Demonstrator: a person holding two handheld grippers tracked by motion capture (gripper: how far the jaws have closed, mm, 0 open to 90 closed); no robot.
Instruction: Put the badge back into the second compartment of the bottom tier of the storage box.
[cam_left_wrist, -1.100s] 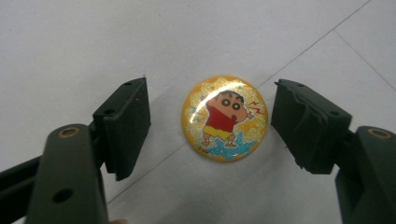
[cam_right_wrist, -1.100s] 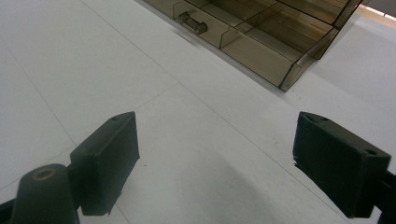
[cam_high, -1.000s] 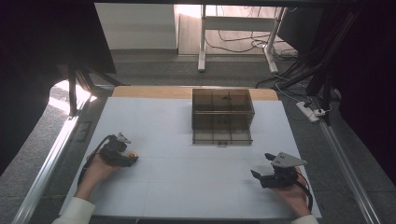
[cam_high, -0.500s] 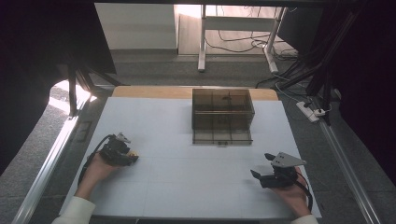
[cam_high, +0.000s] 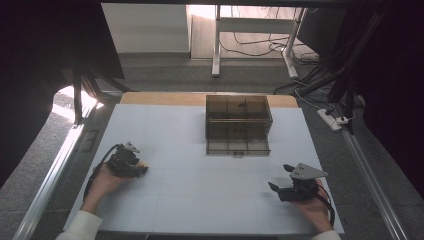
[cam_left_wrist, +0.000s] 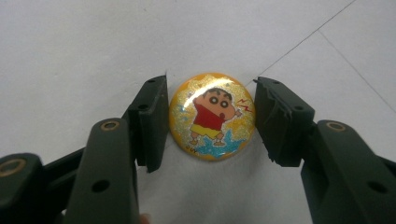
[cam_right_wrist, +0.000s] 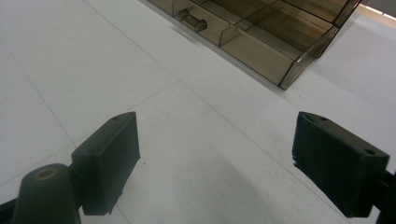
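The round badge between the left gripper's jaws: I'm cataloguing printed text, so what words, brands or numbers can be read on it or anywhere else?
Badge: tiny dark marks near its lower left edge, too small to read; otherwise a cartoon child, no words.
Brown plastic box: no label visible.
Table: no text.

A lab or test room. A white table (cam_high: 200, 200) stands inside a metal frame (cam_high: 50, 170). Loose cables (cam_high: 250, 50) and a power strip (cam_high: 334, 120) lie on the grey floor (cam_high: 165, 75).
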